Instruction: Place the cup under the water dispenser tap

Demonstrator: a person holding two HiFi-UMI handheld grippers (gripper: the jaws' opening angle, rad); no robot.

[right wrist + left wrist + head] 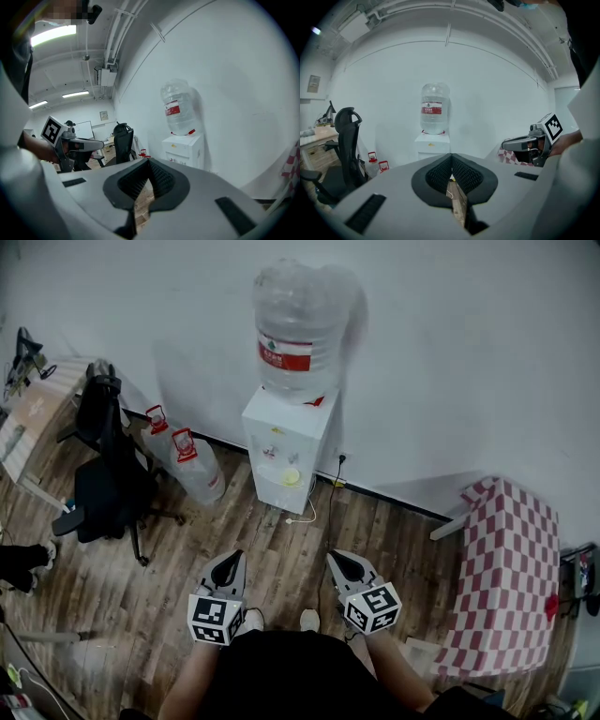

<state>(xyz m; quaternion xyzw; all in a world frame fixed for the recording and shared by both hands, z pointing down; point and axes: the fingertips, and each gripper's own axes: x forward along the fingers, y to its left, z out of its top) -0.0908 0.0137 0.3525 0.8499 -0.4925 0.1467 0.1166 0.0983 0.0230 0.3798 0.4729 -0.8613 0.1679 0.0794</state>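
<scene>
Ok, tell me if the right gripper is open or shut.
Shut, holding nothing: the right gripper has its fingers meeting at the tips, only floor visible between them.

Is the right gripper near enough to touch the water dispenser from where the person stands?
Probably not yet. The right gripper is held close to the person's body, and a stretch of wooden floor separates it from the water dispenser. Nothing stands in between, so a step forward should do.

I see two grey grippers. The left gripper (232,568) and the right gripper (337,565) both have black pointy jaws with bumpy pads (438,174) inside. Each has a white cube (215,619) with black square marks on it. The person wears a black top (281,673) and white shoes (251,620).
</scene>
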